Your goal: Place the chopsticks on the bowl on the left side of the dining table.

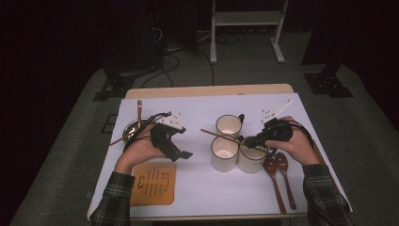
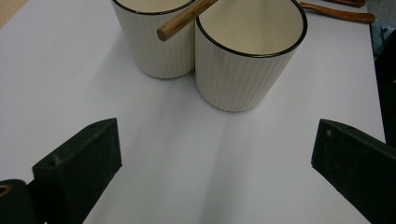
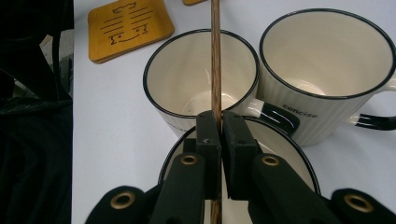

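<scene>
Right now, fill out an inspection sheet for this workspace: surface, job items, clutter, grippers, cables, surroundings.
Surface: white sheet over a wooden table.
Job's things: wooden stick over three cream mugs, clustered together.
Clutter: two wooden spoons at right; orange coaster near front; metal bowl with sticks at left.
Grippers: right gripper shut on the stick above the mugs; left gripper open, nothing between its jaws, facing the mugs.
Cables: black cable trailing from the left gripper; more on the floor behind.
Surroundings: dark room, grey floor, white frame behind the table.
</scene>
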